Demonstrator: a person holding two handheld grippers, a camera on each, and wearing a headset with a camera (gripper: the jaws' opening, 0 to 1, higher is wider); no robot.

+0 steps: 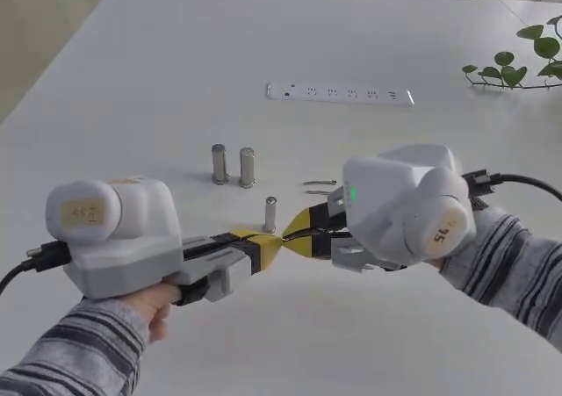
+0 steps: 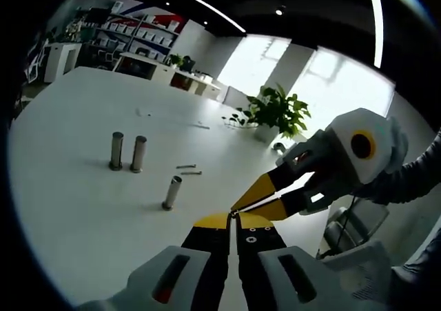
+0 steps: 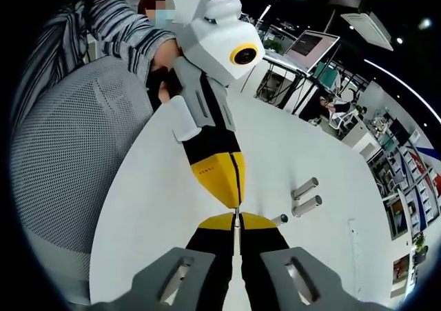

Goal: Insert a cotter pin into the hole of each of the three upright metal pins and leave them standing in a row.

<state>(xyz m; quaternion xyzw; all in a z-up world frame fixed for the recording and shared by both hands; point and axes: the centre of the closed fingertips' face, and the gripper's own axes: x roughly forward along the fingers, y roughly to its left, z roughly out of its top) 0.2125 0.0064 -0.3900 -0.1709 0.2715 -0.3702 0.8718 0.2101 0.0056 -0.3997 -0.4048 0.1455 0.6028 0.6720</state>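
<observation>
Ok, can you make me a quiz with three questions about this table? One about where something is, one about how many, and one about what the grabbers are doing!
1. Where is the white power strip?
A. on the table beyond the metal pins
B. on the floor
C. on a chair

2. How many metal pins stand upright?
A. one
B. three
C. five

3. How are the two grippers' yellow tips?
A. far apart
B. meeting tip to tip
C. one lying flat on the table

Answers:
1 A: it lies farther up the table than the pins.
2 B: two stand side by side and one stands alone, nearer the grippers.
3 B: the left gripper and right gripper point at each other, tips together.
</observation>
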